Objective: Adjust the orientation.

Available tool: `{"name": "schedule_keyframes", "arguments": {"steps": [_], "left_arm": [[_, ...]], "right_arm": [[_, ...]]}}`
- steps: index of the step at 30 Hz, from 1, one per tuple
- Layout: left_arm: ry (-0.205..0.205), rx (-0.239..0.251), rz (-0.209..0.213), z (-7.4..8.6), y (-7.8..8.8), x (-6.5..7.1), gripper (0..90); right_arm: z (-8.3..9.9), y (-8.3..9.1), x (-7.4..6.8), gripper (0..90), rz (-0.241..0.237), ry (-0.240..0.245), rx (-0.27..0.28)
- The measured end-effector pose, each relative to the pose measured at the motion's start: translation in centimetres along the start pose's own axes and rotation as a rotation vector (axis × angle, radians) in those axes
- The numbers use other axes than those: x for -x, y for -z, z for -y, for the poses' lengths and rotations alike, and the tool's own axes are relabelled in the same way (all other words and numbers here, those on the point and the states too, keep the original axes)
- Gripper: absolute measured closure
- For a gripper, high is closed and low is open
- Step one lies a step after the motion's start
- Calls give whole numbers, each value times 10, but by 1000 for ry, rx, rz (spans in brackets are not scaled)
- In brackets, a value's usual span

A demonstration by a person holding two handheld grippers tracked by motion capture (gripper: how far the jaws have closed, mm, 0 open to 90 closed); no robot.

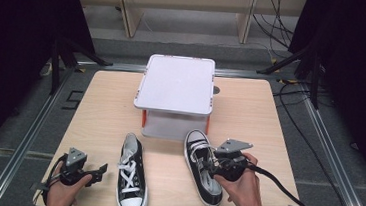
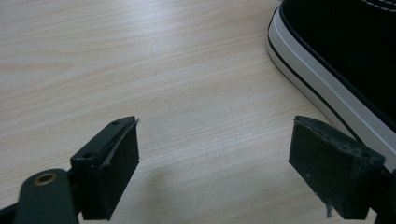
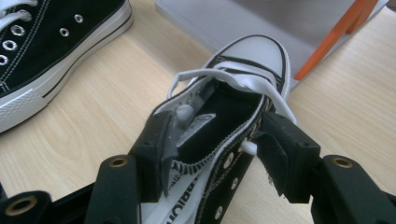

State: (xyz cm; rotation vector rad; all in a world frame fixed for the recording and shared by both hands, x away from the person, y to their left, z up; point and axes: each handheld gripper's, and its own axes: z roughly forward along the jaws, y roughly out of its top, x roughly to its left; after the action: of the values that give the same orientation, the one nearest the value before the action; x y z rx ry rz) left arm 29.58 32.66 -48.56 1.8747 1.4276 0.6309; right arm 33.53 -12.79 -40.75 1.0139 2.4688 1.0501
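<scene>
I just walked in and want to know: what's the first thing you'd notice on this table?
The two black-and-white sneakers near the front of the wooden table: the left sneaker lies free with its toe toward the person, and the right sneaker points its toe at a white two-level stand behind it. The right gripper has its jaws closed on the right sneaker's side wall, while the left gripper sits open beside the left sneaker.
</scene>
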Motion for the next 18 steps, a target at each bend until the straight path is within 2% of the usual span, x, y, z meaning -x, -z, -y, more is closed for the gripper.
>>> {"name": "schedule_keyframes", "arguments": {"steps": [1,2,4,6,8,9,11,12,15,18], "left_arm": [[0,0,0,0,0,0,156],[-1,0,0,0,0,0,156],[0,0,-2,0,0,0,156],[-13,-12,-10,0,0,-1,155],[-9,-10,-7,0,0,-1,156],[2,0,0,0,0,0,155],[1,0,-2,0,0,0,156],[1,0,-1,0,0,0,155],[-6,-5,-3,0,1,-1,155],[-4,-4,-2,0,1,-1,155]], "right_arm": [[1,-2,1,467,-3,0,1],[1,-1,0,468,2,-38,-20],[3,-5,4,471,-12,-5,-8],[3,-5,4,476,-11,-44,-26],[4,-7,6,478,-3,-26,-26],[4,-7,5,484,-6,-46,-34],[4,-8,6,488,0,-22,-30],[4,-9,5,495,6,-49,-42],[5,-13,7,523,9,-11,-52],[6,-17,6,539,21,-33,-79]]}}
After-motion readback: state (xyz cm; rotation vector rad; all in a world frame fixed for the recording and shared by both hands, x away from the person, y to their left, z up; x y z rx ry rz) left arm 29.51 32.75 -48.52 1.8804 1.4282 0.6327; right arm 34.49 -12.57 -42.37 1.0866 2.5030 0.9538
